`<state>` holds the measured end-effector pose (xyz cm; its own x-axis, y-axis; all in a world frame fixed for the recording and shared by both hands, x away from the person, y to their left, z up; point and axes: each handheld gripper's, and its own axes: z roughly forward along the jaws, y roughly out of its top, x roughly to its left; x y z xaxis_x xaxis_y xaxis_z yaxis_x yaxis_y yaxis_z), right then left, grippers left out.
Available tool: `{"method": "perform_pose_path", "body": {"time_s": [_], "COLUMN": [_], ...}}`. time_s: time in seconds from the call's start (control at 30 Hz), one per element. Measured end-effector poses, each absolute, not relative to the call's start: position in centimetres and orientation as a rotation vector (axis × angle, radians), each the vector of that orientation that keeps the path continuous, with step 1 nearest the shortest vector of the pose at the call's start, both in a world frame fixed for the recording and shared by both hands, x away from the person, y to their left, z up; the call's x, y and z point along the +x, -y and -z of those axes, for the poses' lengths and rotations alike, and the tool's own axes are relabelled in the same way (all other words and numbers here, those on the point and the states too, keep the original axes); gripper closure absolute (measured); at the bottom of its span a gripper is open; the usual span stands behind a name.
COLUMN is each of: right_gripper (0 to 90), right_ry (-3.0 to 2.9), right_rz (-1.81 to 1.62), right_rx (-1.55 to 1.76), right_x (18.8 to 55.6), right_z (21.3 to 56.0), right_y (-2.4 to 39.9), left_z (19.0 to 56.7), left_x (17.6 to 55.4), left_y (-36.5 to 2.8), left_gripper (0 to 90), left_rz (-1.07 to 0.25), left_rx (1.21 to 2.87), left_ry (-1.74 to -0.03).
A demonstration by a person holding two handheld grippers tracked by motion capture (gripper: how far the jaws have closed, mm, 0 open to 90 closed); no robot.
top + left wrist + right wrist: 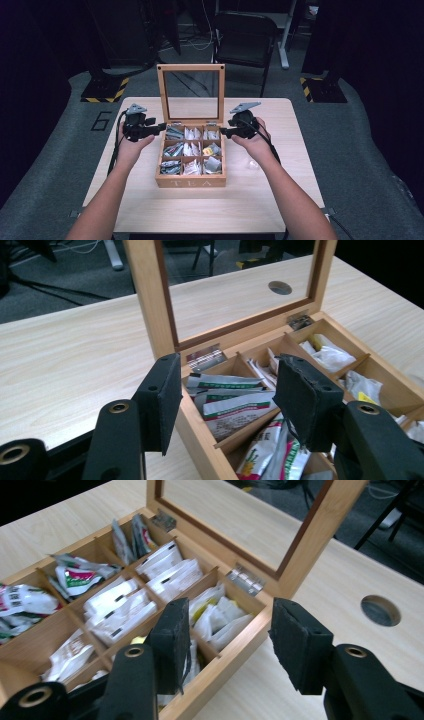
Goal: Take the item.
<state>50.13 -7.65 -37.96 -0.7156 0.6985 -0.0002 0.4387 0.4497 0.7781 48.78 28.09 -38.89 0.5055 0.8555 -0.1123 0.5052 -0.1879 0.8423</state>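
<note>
A wooden tea box (190,181) sits mid-table with its glass-paned lid (191,67) standing upright at the back. Its compartments hold several tea sachets (191,148). My left gripper (162,126) is at the box's back left corner. In the left gripper view its jaws (229,365) straddle the box's side wall (200,435) with a gap on each side, open. My right gripper (222,132) is at the back right corner. In the right gripper view its jaws (227,607) straddle the opposite wall (235,645), one inside over white sachets (220,617), one outside, open.
A small clear wrapper (251,163) lies on the table to the right of the box. The table has a round cable hole (380,611) behind the lid. A black chair (245,37) stands beyond the table's far edge.
</note>
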Motion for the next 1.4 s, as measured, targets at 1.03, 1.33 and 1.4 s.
{"method": "perform_pose_path", "body": {"time_s": [1.03,1.33,1.4], "right_gripper": [59.0,59.2,60.0], "right_ry": [-2.483,-2.514,-2.526], "right_rz": [-1.206,-1.217,-1.215], "right_rx": [0.968,0.957,0.967], "right_x": [45.0,44.6,44.4], "right_z": [41.1,42.4,42.6], "right_y": [7.1,6.4,6.2], "left_z": [38.7,40.0,40.2], "left_x": [43.3,42.5,42.3], "left_y": [-30.3,-30.4,-30.5], "left_gripper": [48.0,47.5,47.1], "left_rz": [-0.439,-0.418,-0.408], "left_rx": [1.763,1.761,1.760], "left_ry": [-1.099,-1.101,-1.099]}}
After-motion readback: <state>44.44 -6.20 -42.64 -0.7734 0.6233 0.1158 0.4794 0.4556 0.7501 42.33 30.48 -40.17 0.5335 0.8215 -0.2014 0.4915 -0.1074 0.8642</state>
